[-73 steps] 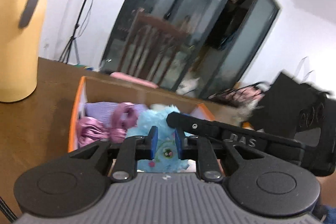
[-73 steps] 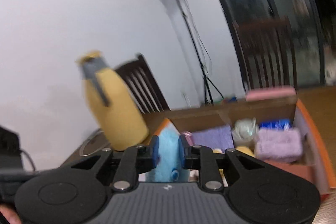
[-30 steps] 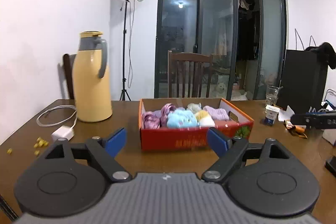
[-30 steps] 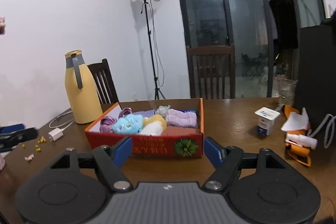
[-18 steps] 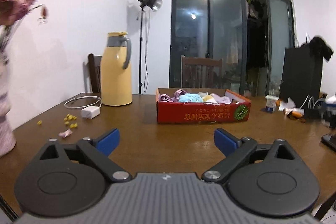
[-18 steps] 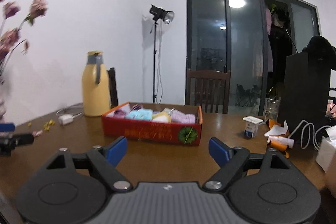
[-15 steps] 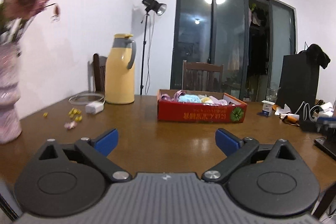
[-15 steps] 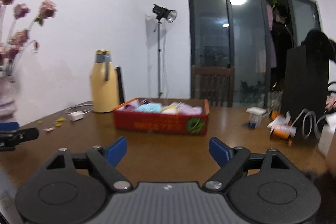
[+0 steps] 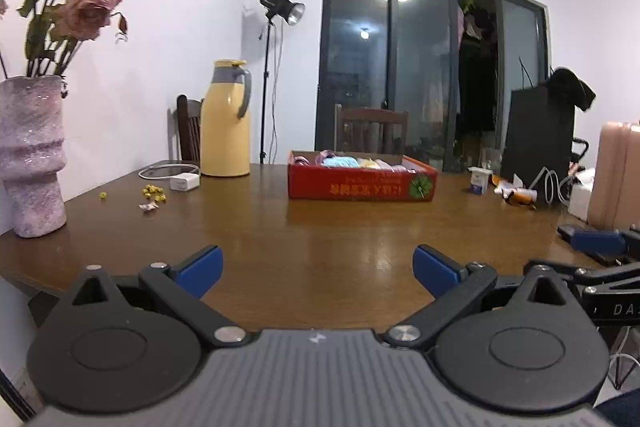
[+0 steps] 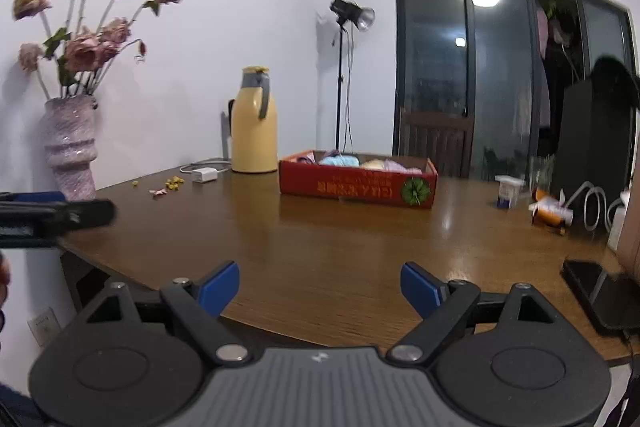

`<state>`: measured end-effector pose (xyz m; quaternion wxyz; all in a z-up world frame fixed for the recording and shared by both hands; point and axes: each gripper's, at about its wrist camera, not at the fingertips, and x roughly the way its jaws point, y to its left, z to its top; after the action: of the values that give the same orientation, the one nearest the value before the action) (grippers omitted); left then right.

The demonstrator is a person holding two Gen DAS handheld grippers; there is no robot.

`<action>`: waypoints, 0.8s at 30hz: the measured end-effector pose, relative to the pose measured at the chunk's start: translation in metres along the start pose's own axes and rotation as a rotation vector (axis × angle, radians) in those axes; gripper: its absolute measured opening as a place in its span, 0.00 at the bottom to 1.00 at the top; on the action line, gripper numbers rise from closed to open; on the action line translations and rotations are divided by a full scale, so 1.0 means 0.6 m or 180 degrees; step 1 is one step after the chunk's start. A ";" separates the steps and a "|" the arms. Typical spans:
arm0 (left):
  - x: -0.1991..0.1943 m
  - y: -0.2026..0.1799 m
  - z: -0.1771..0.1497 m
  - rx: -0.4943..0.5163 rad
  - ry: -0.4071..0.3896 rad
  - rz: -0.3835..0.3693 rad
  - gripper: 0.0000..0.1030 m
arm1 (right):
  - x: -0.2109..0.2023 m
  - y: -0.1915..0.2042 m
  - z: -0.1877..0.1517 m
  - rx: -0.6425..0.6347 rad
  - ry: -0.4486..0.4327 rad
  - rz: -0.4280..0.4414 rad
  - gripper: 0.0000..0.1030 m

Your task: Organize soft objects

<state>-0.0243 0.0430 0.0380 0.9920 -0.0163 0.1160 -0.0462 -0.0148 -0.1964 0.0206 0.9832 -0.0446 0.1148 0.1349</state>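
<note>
Left wrist view: the left gripper (image 9: 316, 271) holds its blue-padded fingers (image 9: 199, 269) wide apart over the glossy wooden counter (image 9: 320, 235); the right gripper (image 10: 320, 285) likewise, empty. Farther off, fluffy soft objects (image 9: 340, 161) fill a red cardboard box (image 9: 361, 183) beside a smooth yellow thermos (image 9: 225, 119).

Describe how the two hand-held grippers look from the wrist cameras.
The left hand-held gripper and the right hand-held gripper look alike: a ribbed grey body, two round black discs, black angled linkage arms with silver pivot screws, and blue fingertip pads. White "DAS" lettering shows on the right one's side in the left view.
</note>
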 end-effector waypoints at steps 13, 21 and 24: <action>0.006 -0.003 0.001 0.0020 -0.0017 0.0051 1.00 | 0.003 -0.024 0.006 0.0189 -0.0025 -0.0123 0.87; 0.006 -0.007 0.000 0.0025 -0.0047 0.0045 1.00 | 0.002 -0.028 0.003 0.0200 -0.0025 -0.0125 0.88; 0.005 -0.008 -0.002 0.0042 -0.0058 0.0038 1.00 | 0.003 -0.028 0.003 0.0191 -0.0010 -0.0129 0.88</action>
<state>-0.0221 0.0378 0.0365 0.9934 -0.0095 0.1068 -0.0408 -0.0079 -0.2121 0.0228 0.9868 -0.0172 0.1163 0.1115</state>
